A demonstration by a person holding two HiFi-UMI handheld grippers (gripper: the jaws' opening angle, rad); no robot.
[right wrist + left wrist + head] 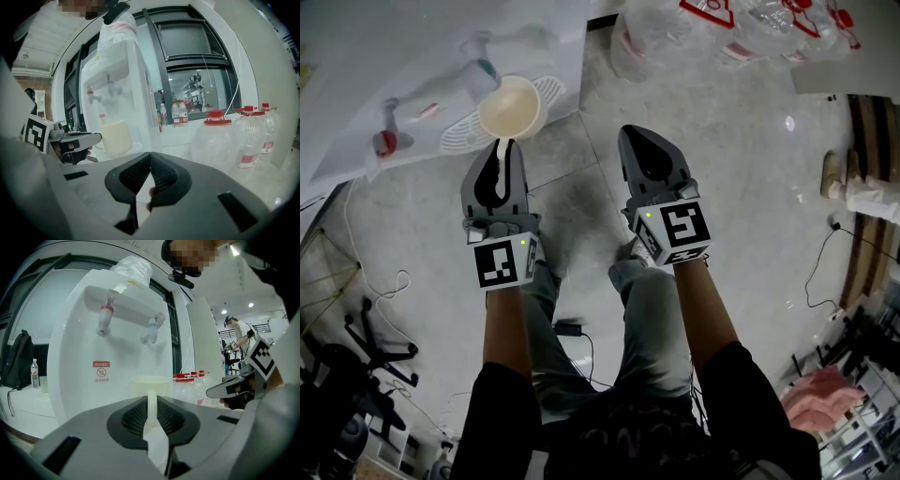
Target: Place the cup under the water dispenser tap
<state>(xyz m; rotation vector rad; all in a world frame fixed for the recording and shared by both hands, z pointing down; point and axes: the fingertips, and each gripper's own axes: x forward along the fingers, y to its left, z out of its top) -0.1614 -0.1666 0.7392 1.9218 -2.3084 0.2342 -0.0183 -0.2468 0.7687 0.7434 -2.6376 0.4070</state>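
1. The cup (511, 106) sits at the water dispenser (412, 56) front, over its slotted drip grille (461, 134), just below the blue tap (485, 67) and well apart from the red tap (386, 142).
2. Grey floor (750, 187) spreads right of the dispenser to plastic bottles (741, 23).
3. The left gripper (500, 150) has its fingers clamped on the cup's thin handle (152, 404).
4. The right gripper (639, 141) is right of the dispenser, with its fingers together on nothing.
5. The cup is cream, smooth and round, and the finger pads are black and ribbed.
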